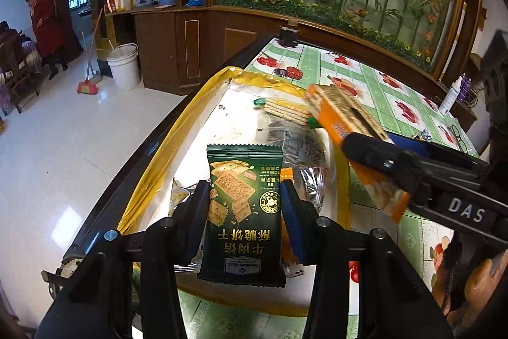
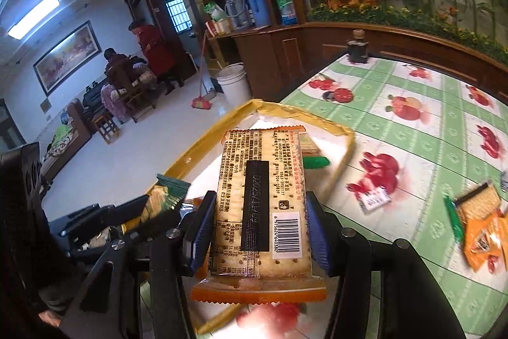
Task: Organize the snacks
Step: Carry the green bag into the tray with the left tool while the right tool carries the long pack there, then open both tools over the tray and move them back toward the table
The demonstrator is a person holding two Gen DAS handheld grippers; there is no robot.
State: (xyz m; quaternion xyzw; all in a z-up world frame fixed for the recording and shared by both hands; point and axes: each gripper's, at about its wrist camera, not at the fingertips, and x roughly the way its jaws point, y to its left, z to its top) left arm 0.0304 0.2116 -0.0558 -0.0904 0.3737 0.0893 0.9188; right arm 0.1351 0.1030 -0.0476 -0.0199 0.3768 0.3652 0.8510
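My left gripper (image 1: pixel 245 196) is shut on a dark green cracker packet (image 1: pixel 244 212) and holds it over a yellow-rimmed box (image 1: pixel 165 145) with a white inside. Several snack packets (image 1: pixel 285 110) lie in the box. My right gripper (image 2: pixel 257 221) is shut on an orange cracker packet (image 2: pixel 260 212), barcode side up, above the same box (image 2: pixel 317 119). The right gripper and its orange packet (image 1: pixel 352 142) show at the right of the left wrist view. The left gripper with the green packet (image 2: pixel 165 196) shows at the left of the right wrist view.
The box sits at the left edge of a table with a green checked fruit-print cloth (image 2: pixel 412 123). More loose snack packets (image 2: pixel 479 218) lie on the cloth at the right. A dark bottle (image 2: pixel 357 48) stands at the far table edge. A wooden cabinet runs behind.
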